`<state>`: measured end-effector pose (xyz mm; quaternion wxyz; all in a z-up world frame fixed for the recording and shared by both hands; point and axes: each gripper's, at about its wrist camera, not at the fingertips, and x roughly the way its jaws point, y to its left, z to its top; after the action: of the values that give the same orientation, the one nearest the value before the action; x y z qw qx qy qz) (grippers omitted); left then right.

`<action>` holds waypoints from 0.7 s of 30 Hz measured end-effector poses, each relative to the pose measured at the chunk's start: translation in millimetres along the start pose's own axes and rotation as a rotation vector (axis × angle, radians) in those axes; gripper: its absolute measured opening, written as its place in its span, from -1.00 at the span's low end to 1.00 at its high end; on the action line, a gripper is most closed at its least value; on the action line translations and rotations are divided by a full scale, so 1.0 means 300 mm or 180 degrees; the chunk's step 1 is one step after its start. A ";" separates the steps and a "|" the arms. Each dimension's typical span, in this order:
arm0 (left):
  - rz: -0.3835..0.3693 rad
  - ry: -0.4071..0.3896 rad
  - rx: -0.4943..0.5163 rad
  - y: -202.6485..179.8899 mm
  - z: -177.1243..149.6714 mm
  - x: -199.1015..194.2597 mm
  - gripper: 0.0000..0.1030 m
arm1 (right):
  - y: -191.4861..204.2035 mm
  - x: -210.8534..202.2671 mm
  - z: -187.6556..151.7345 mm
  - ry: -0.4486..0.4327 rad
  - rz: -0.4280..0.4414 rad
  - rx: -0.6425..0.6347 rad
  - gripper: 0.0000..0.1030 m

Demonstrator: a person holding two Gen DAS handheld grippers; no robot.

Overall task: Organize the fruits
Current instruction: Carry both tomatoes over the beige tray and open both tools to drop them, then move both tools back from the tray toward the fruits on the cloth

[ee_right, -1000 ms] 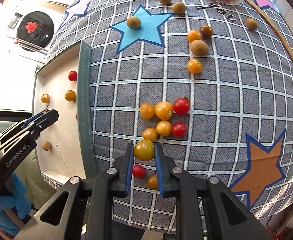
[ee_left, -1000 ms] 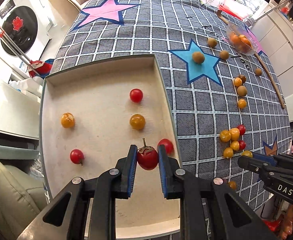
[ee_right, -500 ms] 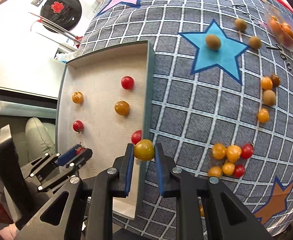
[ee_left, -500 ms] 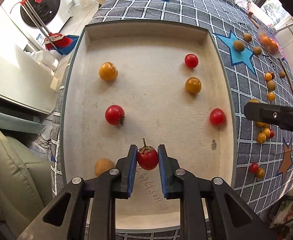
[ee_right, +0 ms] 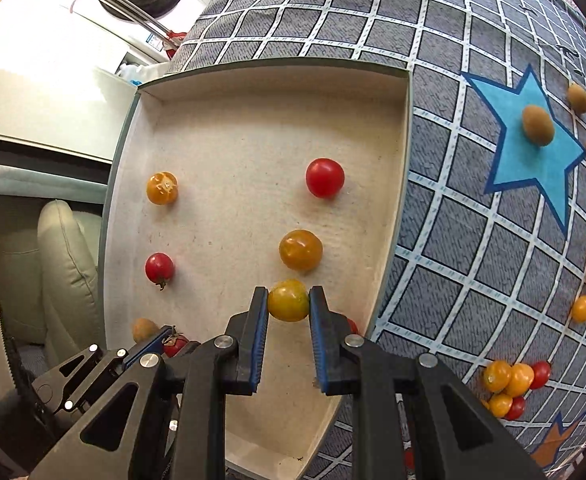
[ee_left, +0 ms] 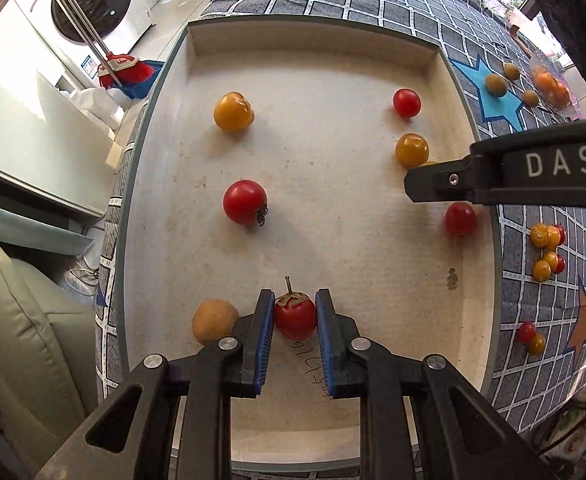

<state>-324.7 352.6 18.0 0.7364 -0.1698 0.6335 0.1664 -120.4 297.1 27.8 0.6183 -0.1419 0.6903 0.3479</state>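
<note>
Left wrist view: the left gripper [ee_left: 295, 312] pinches a red tomato [ee_left: 295, 317] low over the near end of the tray [ee_left: 489, 280], its stem pointing away toward the far wall, long axis along the fingers. Just beside the left finger lies a tan fruit [ee_left: 214, 321]. Farther in sit a red tomato with calyx [ee_left: 245, 202], another red one [ee_left: 460, 219] by the right wall, two yellow ones [ee_left: 233, 111] [ee_left: 412, 149] and a far red one [ee_left: 406, 103]. The right gripper [ee_right: 289, 300] reaches in from the right, its fingers clamped on a yellow tomato [ee_right: 288, 300] over the tray. More tomatoes [ee_right: 513, 380] and brown fruits [ee_right: 537, 125] lie on the checked cloth [ee_right: 473, 248] beyond
</note>
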 end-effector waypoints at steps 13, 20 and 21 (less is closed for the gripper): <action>0.0142 0.0013 0.0138 -0.051 -0.014 -0.008 -0.52 | 0.073 0.071 0.027 0.0095 -0.0068 -0.0058 -0.44; 0.0263 -0.0074 0.0194 -0.058 -0.026 -0.040 0.45 | 0.068 0.025 0.047 0.0025 0.0019 -0.0029 0.16; 0.0256 -0.0055 0.0188 -0.054 -0.026 -0.041 0.45 | 0.064 0.012 0.049 0.0009 0.0039 -0.0022 0.23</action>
<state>-325.9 334.1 29.5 0.7392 -0.1209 0.6380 0.1786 -121.8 321.4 30.3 0.6148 -0.1402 0.6908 0.3538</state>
